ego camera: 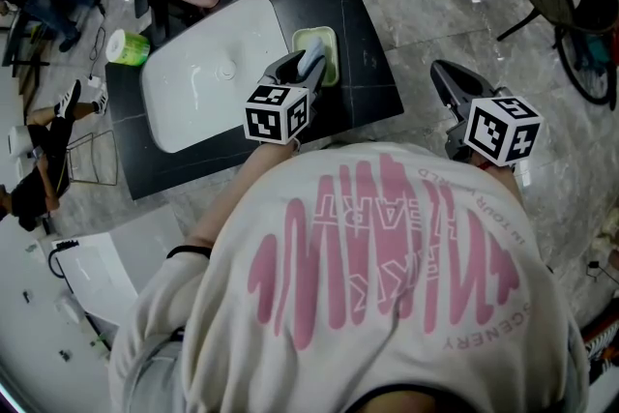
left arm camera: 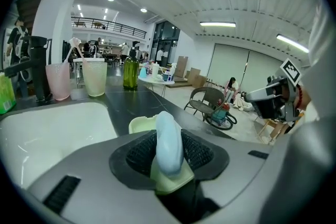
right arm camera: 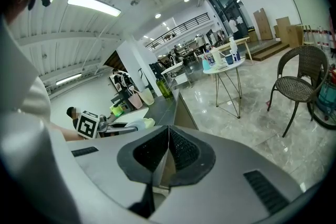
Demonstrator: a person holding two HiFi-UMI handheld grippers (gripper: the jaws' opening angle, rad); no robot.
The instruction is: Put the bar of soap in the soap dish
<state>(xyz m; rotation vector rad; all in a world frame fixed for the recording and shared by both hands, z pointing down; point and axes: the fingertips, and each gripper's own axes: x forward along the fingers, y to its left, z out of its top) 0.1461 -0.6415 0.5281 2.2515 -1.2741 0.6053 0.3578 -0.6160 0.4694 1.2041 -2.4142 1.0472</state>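
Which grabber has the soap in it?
The left gripper: its jaws press on the blue bar of soap. The right gripper is shut, with nothing between its jaws.

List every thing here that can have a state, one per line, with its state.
bar of soap, clamped on edge, over the soap dish
soap dish, flat on the counter beside the sink
left gripper, jaws shut on the bar of soap
right gripper, jaws together, empty
green bottle, upright
pink cup, upright
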